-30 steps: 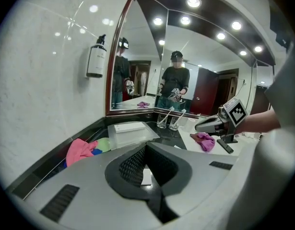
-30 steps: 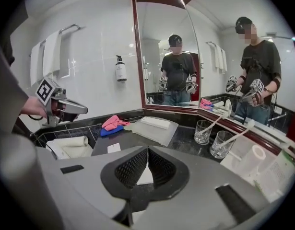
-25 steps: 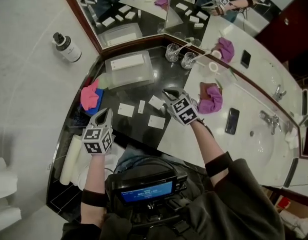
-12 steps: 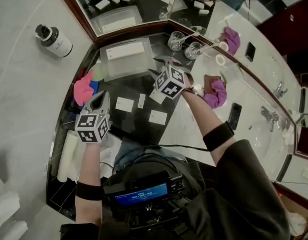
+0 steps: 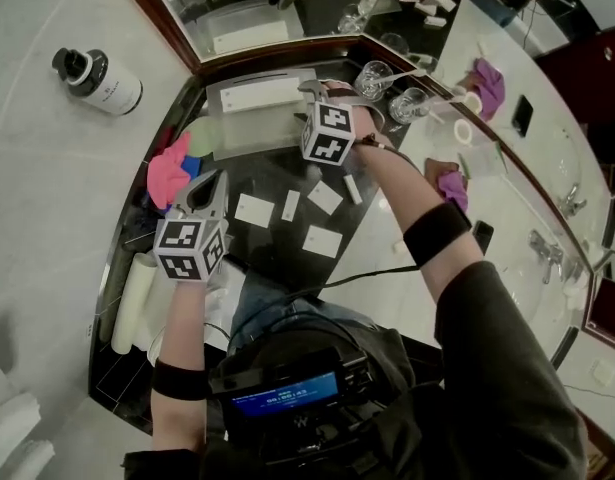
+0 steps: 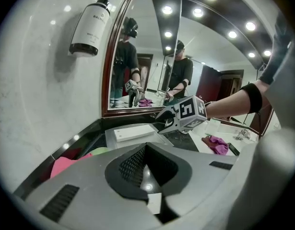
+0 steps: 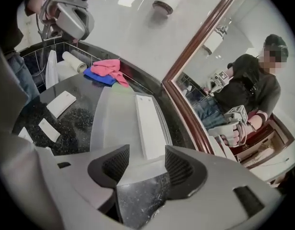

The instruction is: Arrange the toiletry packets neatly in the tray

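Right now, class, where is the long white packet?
In the head view, the long white packet lies inside the clear tray at the top centre, along the tray's far side next to the mirror.

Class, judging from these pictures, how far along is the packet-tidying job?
Done: one long white packet lies in the tray. In hand: nothing. The right gripper, jaws just opening with nothing between them, is at the tray's edge. The left gripper is shut and empty. Left: several loose packets on the black counter.
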Tool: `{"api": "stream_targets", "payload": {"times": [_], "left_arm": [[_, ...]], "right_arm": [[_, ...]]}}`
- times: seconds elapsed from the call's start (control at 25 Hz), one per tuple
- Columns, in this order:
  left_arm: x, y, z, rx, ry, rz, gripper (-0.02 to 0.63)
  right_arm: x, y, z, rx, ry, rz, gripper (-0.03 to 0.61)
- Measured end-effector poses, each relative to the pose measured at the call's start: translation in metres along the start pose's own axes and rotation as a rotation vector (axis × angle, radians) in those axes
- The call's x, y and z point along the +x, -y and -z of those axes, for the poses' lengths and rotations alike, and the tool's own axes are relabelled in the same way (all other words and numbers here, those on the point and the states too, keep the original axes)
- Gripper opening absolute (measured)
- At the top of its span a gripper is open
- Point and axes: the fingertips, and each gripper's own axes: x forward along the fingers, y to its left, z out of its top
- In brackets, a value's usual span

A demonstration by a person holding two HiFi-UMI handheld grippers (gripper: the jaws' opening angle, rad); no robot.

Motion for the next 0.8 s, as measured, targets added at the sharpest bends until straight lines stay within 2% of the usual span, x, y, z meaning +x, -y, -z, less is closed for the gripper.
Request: {"api": "stream_targets", "payload": {"times": [0.32, 0.6, 0.8], "left_arm": [[0.008, -0.01, 0.005, -0.008, -0.019, -0.015, 0.002], [0.013, -0.018, 0.012, -0.03, -0.033, -0.023, 0.002], [0.017, -0.018, 0.015, -0.041, -0.034, -0.017, 0.002]], "right_arm": [[0.037, 0.004, 0.01, 0.003, -0.016, -0.078, 0.25], [0.05, 0.0, 0.008, -0.093, -0.042, -0.126, 0.211], [0.053, -0.006, 0.008, -0.157, -0.063, -0.134, 0.156]]}}
